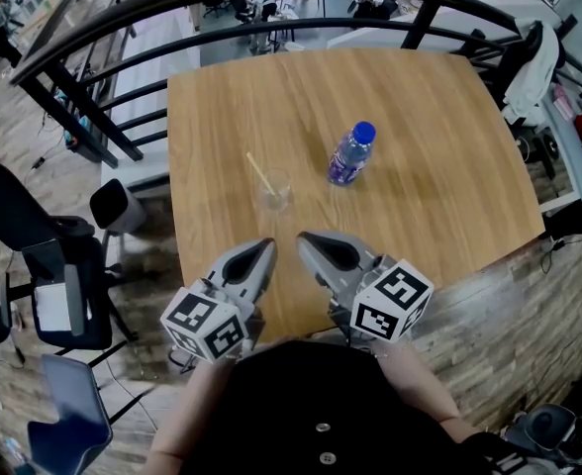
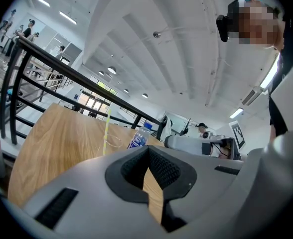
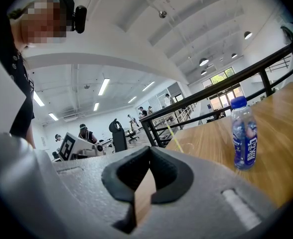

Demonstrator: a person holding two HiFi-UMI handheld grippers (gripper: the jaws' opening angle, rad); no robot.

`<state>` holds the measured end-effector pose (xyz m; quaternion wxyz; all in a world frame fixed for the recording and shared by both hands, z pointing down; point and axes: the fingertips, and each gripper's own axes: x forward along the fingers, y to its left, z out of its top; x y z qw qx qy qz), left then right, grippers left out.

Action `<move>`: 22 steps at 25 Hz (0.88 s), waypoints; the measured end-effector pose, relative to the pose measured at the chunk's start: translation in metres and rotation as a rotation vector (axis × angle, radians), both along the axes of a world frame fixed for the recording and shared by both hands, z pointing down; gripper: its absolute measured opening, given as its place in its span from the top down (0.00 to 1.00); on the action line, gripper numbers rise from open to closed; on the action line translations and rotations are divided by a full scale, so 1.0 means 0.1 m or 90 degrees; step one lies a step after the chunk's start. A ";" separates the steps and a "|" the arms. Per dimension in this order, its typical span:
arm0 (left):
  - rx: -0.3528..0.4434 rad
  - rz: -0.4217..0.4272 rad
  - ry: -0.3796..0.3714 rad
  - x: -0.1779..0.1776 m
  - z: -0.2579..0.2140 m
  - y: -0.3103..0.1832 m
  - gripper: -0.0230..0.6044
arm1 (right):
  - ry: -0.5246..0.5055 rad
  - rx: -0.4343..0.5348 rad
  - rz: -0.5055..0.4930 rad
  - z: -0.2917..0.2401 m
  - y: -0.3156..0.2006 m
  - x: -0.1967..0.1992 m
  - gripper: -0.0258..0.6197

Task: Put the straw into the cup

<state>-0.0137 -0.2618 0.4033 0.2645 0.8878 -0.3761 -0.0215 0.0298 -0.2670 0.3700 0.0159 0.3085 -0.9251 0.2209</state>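
I hold both tools low over the near edge of the table (image 1: 439, 176), side by side, tips pointing away from me toward the middle of the wood. My left gripper (image 1: 267, 244) has its jaws pressed together with nothing between them. In the left gripper view the dark pads (image 2: 164, 168) meet at the top, and only a sliver of tabletop shows through the notch below. My right gripper (image 1: 305, 237) is the same: jaws together and empty, with a strip of wood showing through the gap under the meeting point in the right gripper view.

The cup (image 1: 274, 192), a clear one, stands upright on the table just beyond the two tips, apart from both. The straw (image 1: 261, 174) is in it, its lower end inside the cup and its upper end leaning out over the rim, away from me and to my left. From the left gripper it shows as a pale, nearly upright line (image 2: 106, 128).

A bottle (image 1: 351, 153) with a blue cap stands to the right of the cup, near it but not touching.
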 end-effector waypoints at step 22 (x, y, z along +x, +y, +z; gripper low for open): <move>-0.012 -0.003 0.007 0.02 0.04 -0.06 0.94 | 0.006 -0.006 0.007 0.05 -0.02 0.04 0.96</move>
